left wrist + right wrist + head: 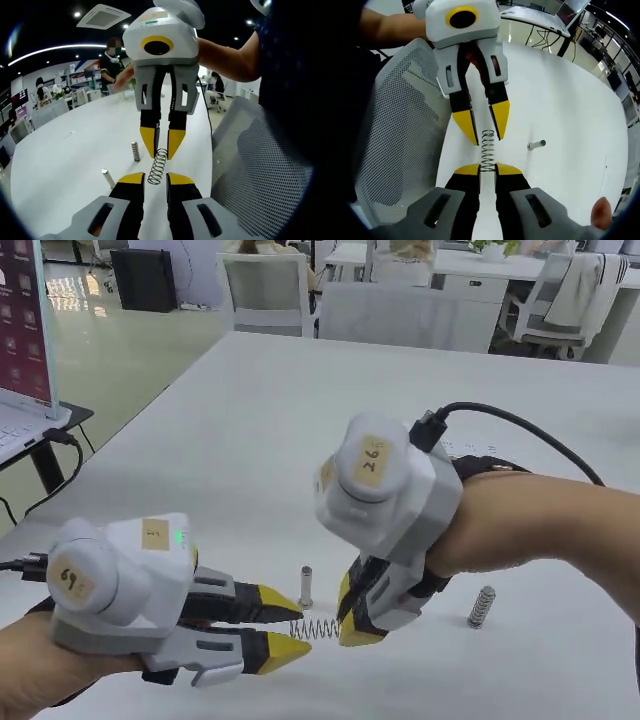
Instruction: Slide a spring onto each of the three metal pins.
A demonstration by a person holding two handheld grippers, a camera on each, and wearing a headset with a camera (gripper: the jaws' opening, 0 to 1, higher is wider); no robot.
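A thin wire spring (315,628) lies stretched between my two grippers just above the white table (300,420). My right gripper (345,630) points down and left, shut on one end of the spring (488,150). My left gripper (300,628) comes in from the lower left, and its yellow tips stand open around the other end (158,166). A bare upright metal pin (306,585) stands just behind the spring. A second pin with a spring on it (482,606) stands to the right, under the right forearm.
A mesh chair back (250,165) sits at the near table edge. A laptop (20,390) rests on a stand to the left. Chairs (265,290) and desks line the far end, and people (112,60) stand in the background.
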